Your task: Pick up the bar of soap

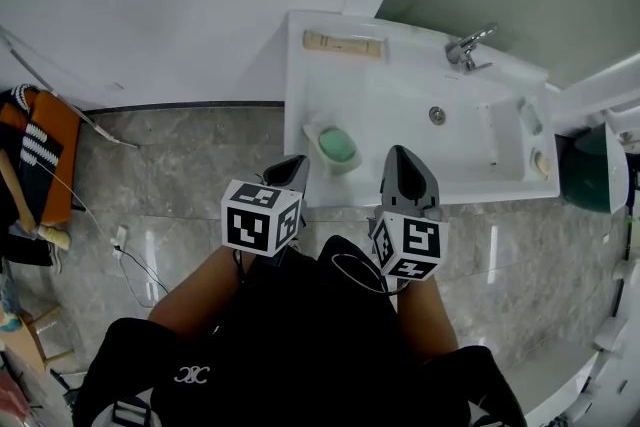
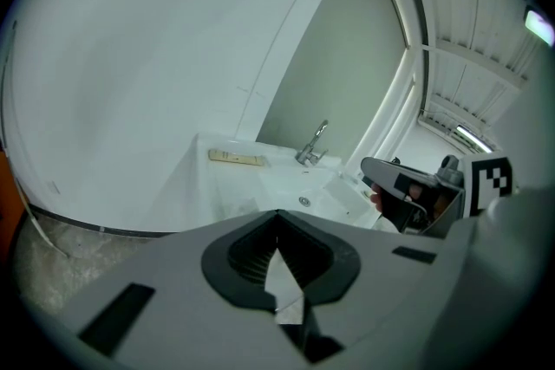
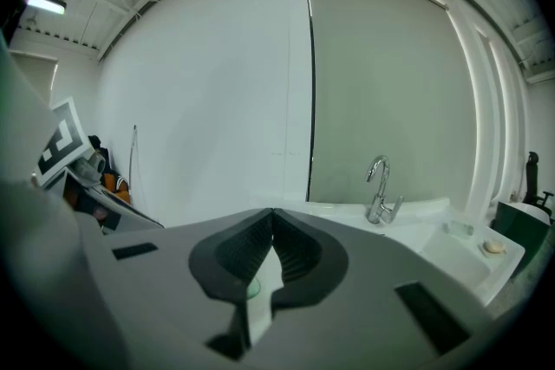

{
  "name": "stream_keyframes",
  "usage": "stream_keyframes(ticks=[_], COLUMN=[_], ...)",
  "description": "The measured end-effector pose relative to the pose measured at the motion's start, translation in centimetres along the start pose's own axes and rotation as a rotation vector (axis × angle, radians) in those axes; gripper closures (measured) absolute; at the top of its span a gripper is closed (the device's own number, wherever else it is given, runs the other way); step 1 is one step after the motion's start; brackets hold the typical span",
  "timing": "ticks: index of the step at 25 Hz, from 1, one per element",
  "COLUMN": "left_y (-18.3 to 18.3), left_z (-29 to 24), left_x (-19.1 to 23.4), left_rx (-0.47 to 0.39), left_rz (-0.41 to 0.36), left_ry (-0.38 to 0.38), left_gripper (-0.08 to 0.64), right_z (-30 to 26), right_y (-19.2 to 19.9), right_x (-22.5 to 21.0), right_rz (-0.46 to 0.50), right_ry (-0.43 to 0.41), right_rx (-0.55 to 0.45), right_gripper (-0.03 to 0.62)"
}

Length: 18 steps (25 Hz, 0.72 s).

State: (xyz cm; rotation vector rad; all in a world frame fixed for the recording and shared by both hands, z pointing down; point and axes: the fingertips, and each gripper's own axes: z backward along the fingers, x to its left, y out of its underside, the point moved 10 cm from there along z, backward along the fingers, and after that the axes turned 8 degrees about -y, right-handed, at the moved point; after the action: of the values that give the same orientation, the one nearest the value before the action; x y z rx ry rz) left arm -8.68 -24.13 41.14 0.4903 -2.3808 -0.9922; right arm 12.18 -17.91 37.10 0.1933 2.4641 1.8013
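A green bar of soap (image 1: 337, 145) lies in a white dish on the front left corner of the white sink (image 1: 400, 85). My left gripper (image 1: 296, 165) hangs just in front of the sink's front edge, a little left of the soap, jaws shut and empty. My right gripper (image 1: 401, 156) is level with it to the soap's right, also shut on nothing. In the left gripper view the closed jaws (image 2: 277, 217) point toward the sink, and the right gripper (image 2: 395, 186) shows at the right. In the right gripper view the closed jaws (image 3: 272, 217) face the wall and faucet.
A chrome faucet (image 1: 468, 48) stands at the sink's back right, a tan brush (image 1: 343, 44) lies on its back left ledge. A small pale lump (image 1: 541, 163) rests on the right ledge. A dark green bin (image 1: 590, 165) stands right of the sink; clutter (image 1: 35, 165) covers the floor at left.
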Motion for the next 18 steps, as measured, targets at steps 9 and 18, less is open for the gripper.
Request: stream_keyframes(ticks=[9,18], left_y=[0.1,1.5], left_z=[-2.5,-5.7], left_x=[-0.1,0.8], left_rx=[0.071,0.164], left_rz=[0.17,0.656], left_ry=[0.066,0.263], left_gripper=[0.552,0.551], right_z=[-2.1,-3.5], right_y=[-0.5,0.4], right_x=[-1.5,-3.4], right_rz=[-0.004,-0.015], right_ry=[-0.039,-0.117], right_rx=[0.005,0.026], right_gripper=[0.586,0.586])
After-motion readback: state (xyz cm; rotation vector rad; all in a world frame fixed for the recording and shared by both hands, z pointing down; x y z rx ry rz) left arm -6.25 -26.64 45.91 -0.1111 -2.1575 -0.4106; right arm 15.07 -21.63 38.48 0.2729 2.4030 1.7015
